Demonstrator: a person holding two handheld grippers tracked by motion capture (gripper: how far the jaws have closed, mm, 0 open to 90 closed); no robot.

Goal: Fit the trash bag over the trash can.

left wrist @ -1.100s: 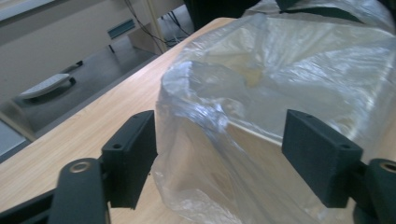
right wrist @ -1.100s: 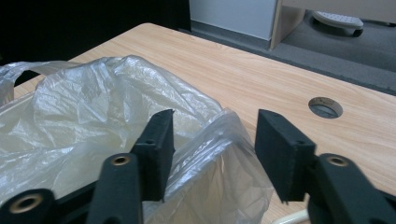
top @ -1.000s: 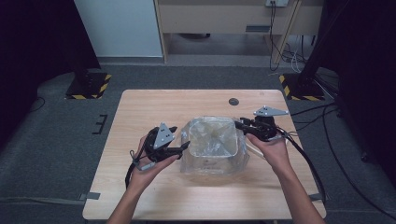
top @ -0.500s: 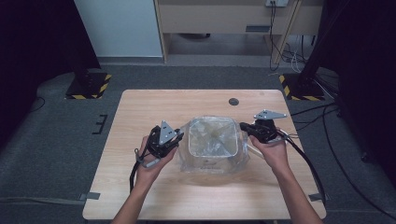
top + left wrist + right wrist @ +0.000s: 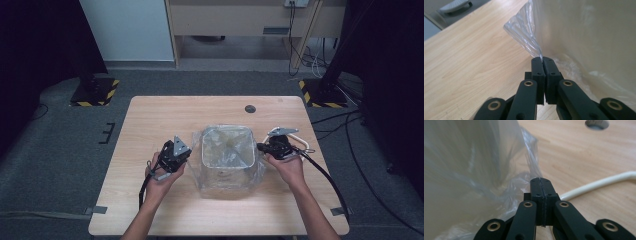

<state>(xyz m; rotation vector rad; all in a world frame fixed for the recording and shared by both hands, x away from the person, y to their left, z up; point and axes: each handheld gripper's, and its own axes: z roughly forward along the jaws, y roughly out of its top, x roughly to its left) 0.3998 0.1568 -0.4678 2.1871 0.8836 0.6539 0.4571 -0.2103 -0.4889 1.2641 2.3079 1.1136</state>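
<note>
High view: wooden surface (image 5: 150, 125), pale grain, dark round hole (image 5: 250, 108) near far edge. Clear plastic bag (image 5: 227, 155) at centre, draped over a square-mouthed container (image 5: 227, 170), film spilling loosely onto the wood around its base. Left tool (image 5: 186, 156) just beside bag's left side, carried in left hand (image 5: 161, 175); grey three-cornered plate on top, black cable looping toward near edge. Right tool (image 5: 260, 147) at bag's right side, carried in right hand (image 5: 287, 165); black cable trailing off right edge. White cord (image 5: 300, 137) lying just beyond right tool.

Left gripper view: left tool (image 5: 542, 58) pressed together, jaws having just been closing, pinching a crumpled fold of plastic bag (image 5: 526, 32) at the tips. Film rising from the pinch in a taut pleated fan, up and to the left. Bulk of bag and pale container wall on the right. Bare wood on the left.

Right gripper view: right tool (image 5: 540, 179) pressed together, jaws flush, tips set against the edge of plastic bag (image 5: 474, 170); thin film caught at the tips, hard to make out. Bag bulging on the left, loose folds under the jaws. White cord (image 5: 599, 183) across the wood on the right, passing just behind the jaws. Round hole (image 5: 597, 123) at top edge.
</note>
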